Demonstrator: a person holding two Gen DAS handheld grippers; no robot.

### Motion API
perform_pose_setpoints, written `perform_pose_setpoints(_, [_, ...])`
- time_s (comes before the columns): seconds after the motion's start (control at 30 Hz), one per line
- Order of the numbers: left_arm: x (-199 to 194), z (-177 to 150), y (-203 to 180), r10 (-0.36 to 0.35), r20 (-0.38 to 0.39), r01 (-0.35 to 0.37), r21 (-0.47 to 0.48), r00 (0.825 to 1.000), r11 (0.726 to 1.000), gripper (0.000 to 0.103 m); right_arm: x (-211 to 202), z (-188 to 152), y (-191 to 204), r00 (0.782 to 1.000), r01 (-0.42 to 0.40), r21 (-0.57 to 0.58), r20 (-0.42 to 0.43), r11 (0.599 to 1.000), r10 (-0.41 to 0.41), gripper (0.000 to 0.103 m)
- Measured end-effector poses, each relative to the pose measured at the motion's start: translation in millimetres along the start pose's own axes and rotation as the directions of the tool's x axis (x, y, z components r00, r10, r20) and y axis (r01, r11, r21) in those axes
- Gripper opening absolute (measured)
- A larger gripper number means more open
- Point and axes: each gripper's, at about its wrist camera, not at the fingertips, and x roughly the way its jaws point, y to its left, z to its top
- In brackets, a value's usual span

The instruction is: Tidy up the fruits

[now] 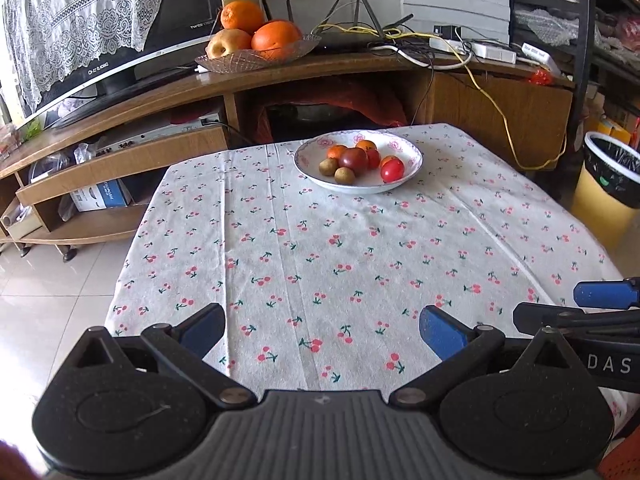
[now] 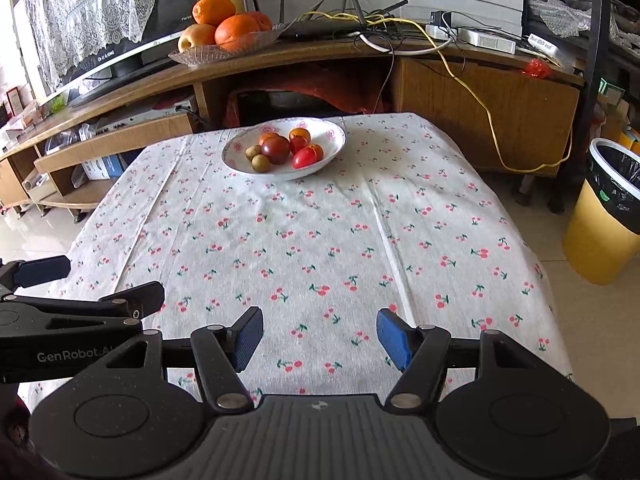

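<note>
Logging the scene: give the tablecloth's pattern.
White tablecloth with small red cherries; right wrist view.

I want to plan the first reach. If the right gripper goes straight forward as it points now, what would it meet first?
The right gripper, jaws open and empty, points along bare cherry-print tablecloth. Nothing lies on that stretch. Likely first contact is the white bowl of small fruits, slightly left of centre, though the gripper's height above the cloth is unclear.

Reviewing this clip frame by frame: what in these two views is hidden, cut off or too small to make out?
- White plate on the table: the small orange fruits sit behind the dark tomato in both views, so the exact count is unclear.
- Glass dish on the cabinet: its far side is hidden by the oranges.
- Right tool: in the left wrist view the frame edge cuts it off.
- Left tool: only partly visible in the right wrist view.
</note>
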Motion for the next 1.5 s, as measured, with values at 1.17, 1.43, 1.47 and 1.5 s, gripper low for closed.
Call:
perform_pose_setpoints(1.17, [-8.2,-16.7,-5.3,-0.014,-0.03,0.014,-0.006,0.999,1.0,0.103,-3.2,-15.9,-2.3,0.998,0.022,0.022,-0.059,1.0,-0.021,0.059])
perform_pose_setpoints(1.43, [-7.6,-16.8,-5.0,-0.011,-0.029,0.011,-0.003,1.0,1.0,0.103,-3.3,-15.7,-2.1,0.998,0.023,0.023,-0.061,0.999,-0.021,0.059])
perform_pose_setpoints(1.47, [-7.7,-16.7,-5.1,-0.011,-0.029,0.011,-0.003,1.0,1.0,0.103,-3.1,-15.8,-2.1,0.998,0.023,0.023,-0.061,0.999,-0.021,0.059])
perform_pose_setpoints(1.5, [-7.4,-16.4,-5.0,-0.01,-0.029,0.01,-0.003,1.0,1.0,0.103,-3.1,-16.0,-2.0,0.998,0.023,0.023,-0.061,0.999,-0.022,0.059])
